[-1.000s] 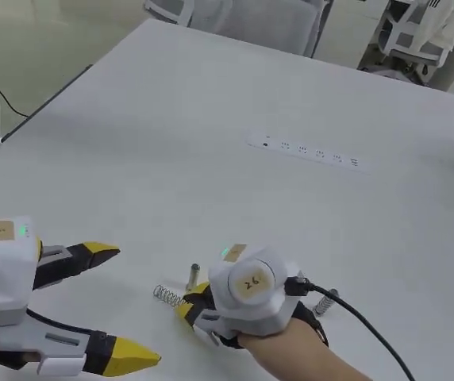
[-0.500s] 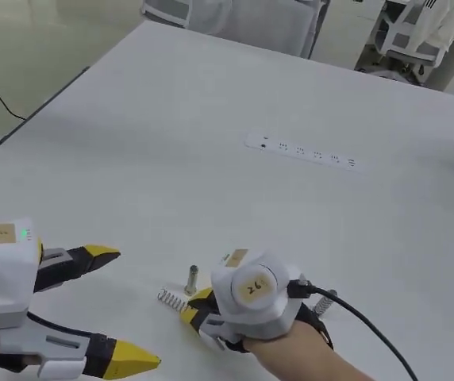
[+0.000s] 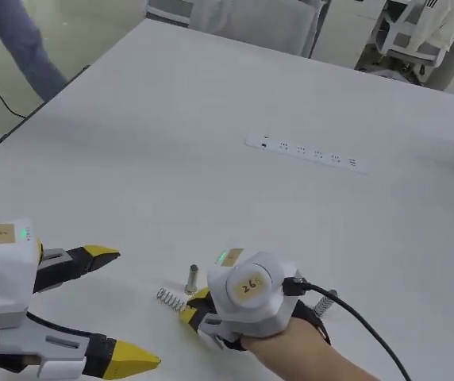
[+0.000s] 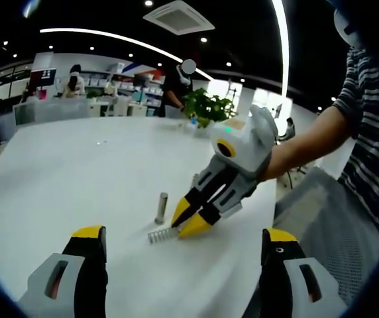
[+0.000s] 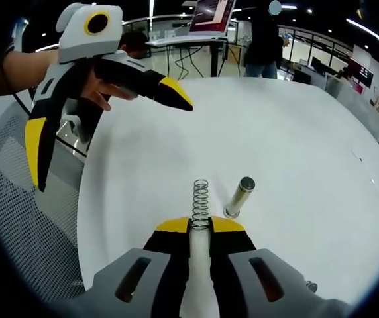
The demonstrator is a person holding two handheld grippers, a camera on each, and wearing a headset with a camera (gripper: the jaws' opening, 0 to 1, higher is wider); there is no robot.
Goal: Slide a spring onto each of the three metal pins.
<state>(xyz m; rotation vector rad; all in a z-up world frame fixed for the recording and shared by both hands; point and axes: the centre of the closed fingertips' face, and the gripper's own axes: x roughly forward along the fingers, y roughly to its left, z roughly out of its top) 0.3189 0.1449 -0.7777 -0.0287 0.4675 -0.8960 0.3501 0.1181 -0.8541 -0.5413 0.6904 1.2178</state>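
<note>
My right gripper [image 3: 189, 311] [image 5: 201, 225] [image 4: 187, 221] is shut on one end of a small steel spring [image 3: 168, 298] [image 5: 201, 197] [image 4: 162, 234], which sticks out level over the white table. A bare metal pin [image 3: 192, 279] [image 5: 238, 197] [image 4: 161, 207] stands upright just beside the spring's free end. Another pin with a spring on it [image 3: 326, 302] leans behind my right hand. My left gripper [image 3: 120, 305] [image 4: 183, 242] [image 5: 110, 126] is open at the lower left, with nothing between its yellow-tipped fingers [image 3: 100, 254].
A white power strip [image 3: 306, 152] lies across the middle of the white table [image 3: 171, 135]. The gripper's black cable [image 3: 354, 313] trails off to the lower right. Office chairs [image 3: 402, 36] stand beyond the far edge, and a person's arm [image 3: 21, 44] shows at the top left.
The right gripper with the spring shifted slightly. A person's arm has come into the top left of the head view. The left gripper has kept still.
</note>
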